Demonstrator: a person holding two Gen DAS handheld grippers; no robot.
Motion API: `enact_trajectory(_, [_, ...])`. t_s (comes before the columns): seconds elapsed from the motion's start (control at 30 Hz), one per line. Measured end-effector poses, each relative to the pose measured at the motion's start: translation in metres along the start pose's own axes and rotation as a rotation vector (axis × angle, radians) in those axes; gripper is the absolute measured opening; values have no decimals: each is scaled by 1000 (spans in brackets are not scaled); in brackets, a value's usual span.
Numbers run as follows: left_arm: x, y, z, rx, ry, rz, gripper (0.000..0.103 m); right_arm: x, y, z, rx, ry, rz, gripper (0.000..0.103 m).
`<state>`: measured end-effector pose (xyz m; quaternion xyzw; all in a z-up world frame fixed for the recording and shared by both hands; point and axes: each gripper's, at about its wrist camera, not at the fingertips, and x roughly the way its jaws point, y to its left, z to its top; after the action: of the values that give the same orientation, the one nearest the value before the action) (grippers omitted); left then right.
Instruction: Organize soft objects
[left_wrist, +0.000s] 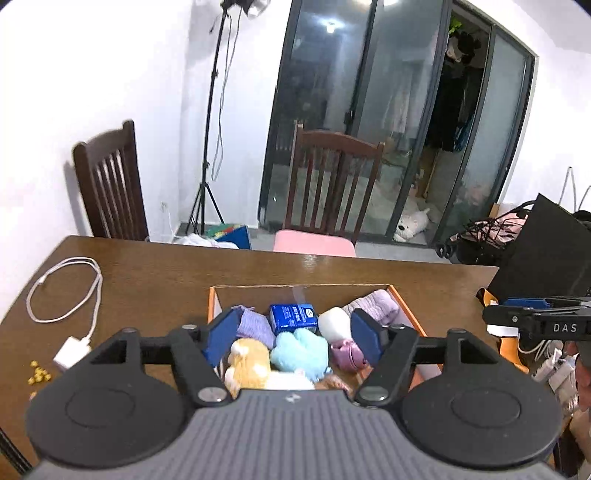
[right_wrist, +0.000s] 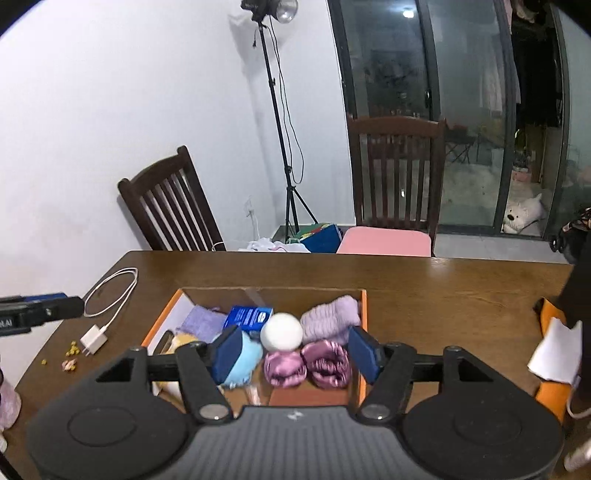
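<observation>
An orange box (left_wrist: 404, 304) (right_wrist: 364, 306) on the brown table holds soft things: a lilac knit roll (left_wrist: 373, 306) (right_wrist: 330, 319), a white ball (left_wrist: 334, 323) (right_wrist: 281, 332), shiny purple scrunchies (left_wrist: 345, 354) (right_wrist: 306, 363), a light blue plush (left_wrist: 299, 349) (right_wrist: 242, 363), a yellow plush (left_wrist: 249, 363), a purple cloth (left_wrist: 255, 326) (right_wrist: 201, 323) and a blue pack (left_wrist: 293, 317) (right_wrist: 249, 317). My left gripper (left_wrist: 293, 338) is open and empty above the box. My right gripper (right_wrist: 295, 350) is open and empty above the box.
A white charger with cable (left_wrist: 70, 306) (right_wrist: 107, 306) and small yellow crumbs (left_wrist: 38, 373) (right_wrist: 72, 349) lie on the table's left. Two wooden chairs (left_wrist: 328, 184) (right_wrist: 173, 203) stand behind it. A black bag (left_wrist: 543, 251) and orange items (right_wrist: 554, 369) sit at right.
</observation>
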<state>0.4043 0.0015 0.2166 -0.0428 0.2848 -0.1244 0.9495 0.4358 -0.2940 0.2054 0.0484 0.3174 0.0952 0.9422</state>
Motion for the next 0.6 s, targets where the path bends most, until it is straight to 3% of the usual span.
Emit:
enact_trajectory(0.1, [-29, -7, -34, -18, -63, 30, 79, -28, 8, -24, -45, -88, -50, 70])
enact_trajectory(0.2, [-55, -18, -76, 9, -150, 91, 84, -58, 21, -60, -93, -239, -98, 78])
enact_trajectory(0.27, [-71, -25, -105, 31, -209, 116, 95, -74, 29, -89, -123, -311, -112, 81])
enact_trajectory(0.43, [-103, -31, -178, 61, -319, 160, 102, -90, 49, -166, -174, -397, -125, 87])
enact_trajectory(0.6, [-139, -29, -248, 70, -357, 155, 103, -102, 67, -244, -171, -393, -104, 88])
